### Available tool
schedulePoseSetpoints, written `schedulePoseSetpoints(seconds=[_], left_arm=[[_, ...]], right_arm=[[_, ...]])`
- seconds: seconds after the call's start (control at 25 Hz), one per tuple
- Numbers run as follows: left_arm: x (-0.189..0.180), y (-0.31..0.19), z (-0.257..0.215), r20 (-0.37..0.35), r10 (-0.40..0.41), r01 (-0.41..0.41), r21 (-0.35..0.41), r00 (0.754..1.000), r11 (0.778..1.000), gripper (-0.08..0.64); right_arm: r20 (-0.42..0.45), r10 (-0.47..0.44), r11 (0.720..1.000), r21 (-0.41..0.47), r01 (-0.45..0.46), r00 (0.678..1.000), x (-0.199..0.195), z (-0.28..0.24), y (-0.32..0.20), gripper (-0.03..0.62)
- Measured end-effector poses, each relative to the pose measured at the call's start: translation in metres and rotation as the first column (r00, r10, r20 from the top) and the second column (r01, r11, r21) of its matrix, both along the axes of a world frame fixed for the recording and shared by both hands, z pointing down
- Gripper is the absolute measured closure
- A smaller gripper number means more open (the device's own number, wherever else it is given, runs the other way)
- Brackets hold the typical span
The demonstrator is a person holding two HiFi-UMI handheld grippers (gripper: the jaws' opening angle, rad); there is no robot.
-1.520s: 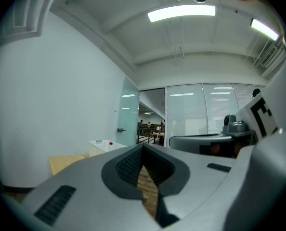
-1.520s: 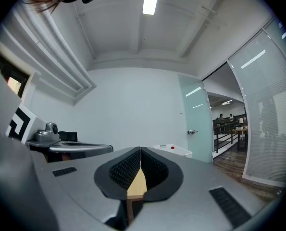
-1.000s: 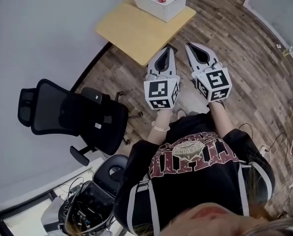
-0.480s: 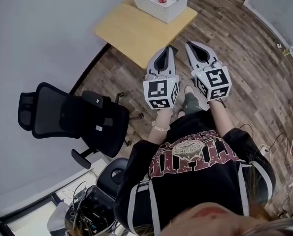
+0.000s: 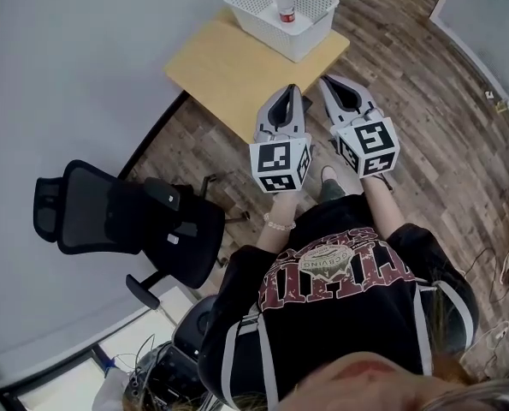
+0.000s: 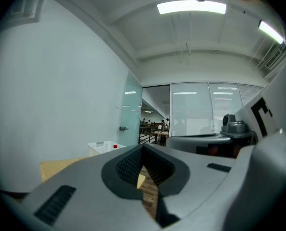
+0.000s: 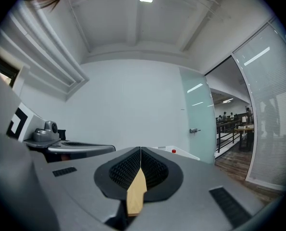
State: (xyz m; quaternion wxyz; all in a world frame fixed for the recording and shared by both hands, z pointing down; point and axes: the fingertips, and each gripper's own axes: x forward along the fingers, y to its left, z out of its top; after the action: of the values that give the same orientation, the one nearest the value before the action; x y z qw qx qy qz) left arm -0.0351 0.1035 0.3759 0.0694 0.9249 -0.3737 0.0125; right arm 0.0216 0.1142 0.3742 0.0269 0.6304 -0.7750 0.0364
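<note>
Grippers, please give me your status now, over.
Left gripper shut, empty. Right gripper shut, empty. Basket with bottle on table ahead, untouched. Nothing between.

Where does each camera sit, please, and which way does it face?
Head view: on the person's head, steeply down at the left hand-held gripper, right hand-held gripper, black T-shirt and light wooden table.
Left gripper view: rides that gripper, looking along its shut jaws toward glass partitions; the right one alongside.
Right gripper view: likewise, toward a white wall; the left one alongside.
Shared: the white plastic basket.
</note>
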Motion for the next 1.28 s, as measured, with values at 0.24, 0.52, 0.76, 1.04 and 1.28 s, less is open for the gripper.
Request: schedulePoseSetpoints(seconds=[0.24,0.52,0.76,1.04,1.28], left_arm=[[0.020,-0.037,-0.002,0.003,-0.024,0.024,-0.008,1.000,1.000,0.512],[0.041,-0.079,0.000,0.007,-0.075,0.075,-0.017,0.997,0.997,0.512],[0.065,-0.109,0.001,0.001,-0.106,0.106,-0.017,0.994,0.994,0.512],[0.083,-0.129,0.006,-0.001,-0.131,0.131,-0.028,0.991,0.991,0.512],[0.086,-0.143,0.011,0.008,-0.142,0.142,-0.042,0.990,0.989,0.512]], right_arm=[[0.002,-0.019,1.000,-0.002,0.019,1.000,0.023,-0.002,-0.039,0.574],[0.008,-0.066,0.998,-0.006,0.066,0.998,0.045,0.001,-0.084,0.574],[0.003,-0.097,0.995,0.002,0.097,0.995,0.069,0.000,-0.116,0.574],[0.002,-0.113,0.994,-0.007,0.113,0.994,0.087,0.005,-0.137,0.573],[0.007,-0.116,0.993,-0.016,0.116,0.993,0.094,0.008,-0.150,0.574]])
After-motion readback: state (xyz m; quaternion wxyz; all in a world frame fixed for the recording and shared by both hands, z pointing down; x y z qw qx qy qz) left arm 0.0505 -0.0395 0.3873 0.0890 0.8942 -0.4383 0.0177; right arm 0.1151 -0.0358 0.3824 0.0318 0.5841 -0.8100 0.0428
